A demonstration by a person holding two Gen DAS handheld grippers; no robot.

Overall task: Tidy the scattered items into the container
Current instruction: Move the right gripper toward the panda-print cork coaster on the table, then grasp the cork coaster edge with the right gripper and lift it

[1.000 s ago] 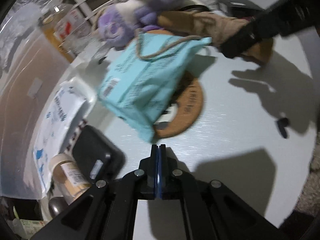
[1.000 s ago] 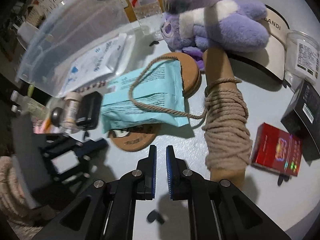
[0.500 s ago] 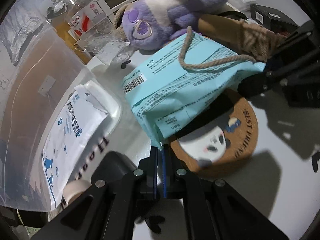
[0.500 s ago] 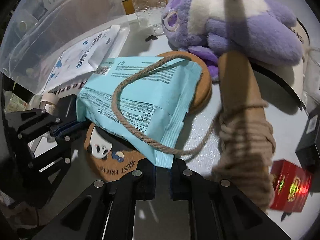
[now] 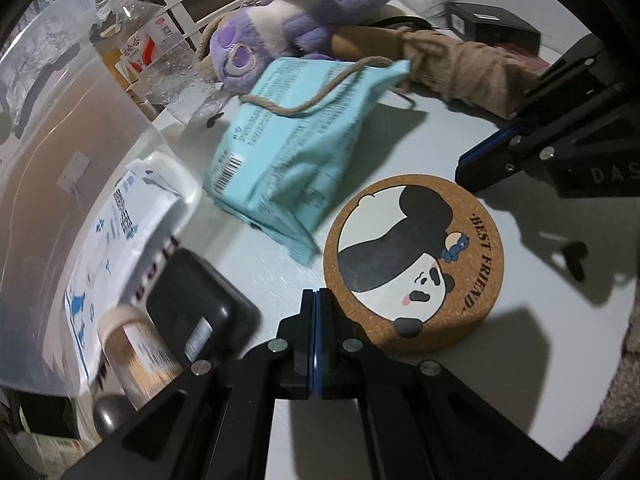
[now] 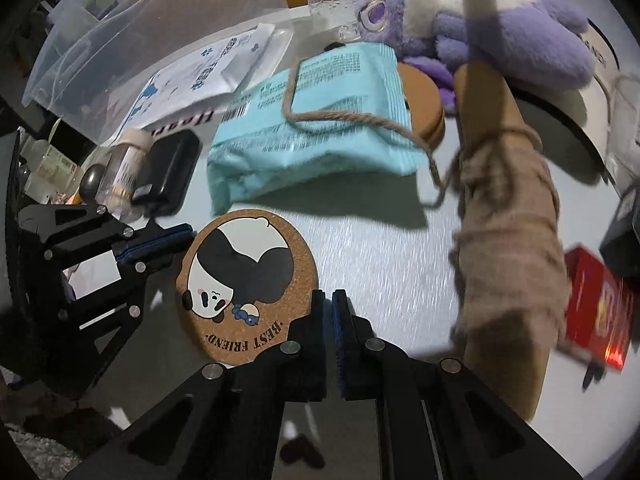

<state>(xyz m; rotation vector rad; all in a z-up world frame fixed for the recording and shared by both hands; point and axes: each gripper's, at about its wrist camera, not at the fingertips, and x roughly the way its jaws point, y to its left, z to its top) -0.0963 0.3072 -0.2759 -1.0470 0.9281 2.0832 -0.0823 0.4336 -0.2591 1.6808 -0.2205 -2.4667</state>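
The round cork coaster with a panda picture (image 5: 414, 262) lies flat on the pale table (image 5: 500, 380), out of the clear plastic storage box (image 5: 60, 152). It sits right between the two tools. The left gripper (image 5: 316, 300) is just beside its near-left edge, and its jaws are pressed together with nothing in them. The right gripper (image 6: 329, 304) is just beside the coaster's other edge; its jaws are almost together, with a thin gap and nothing between them. Both are about as close. The coaster is round, so it has no long side. The light blue plastic packet (image 5: 288, 152) lies a bit farther away, just past the coaster, with its long side running from near-left to far-right, and a loop of brown string (image 5: 320, 92) rests on it. The box stands far to the left. I count two cork coasters (a second one (image 6: 422, 110) peeks out behind the packet), one blue packet, one purple plush toy (image 5: 296, 28), one tan spool of twine (image 6: 504, 208), one red box (image 6: 596, 312).
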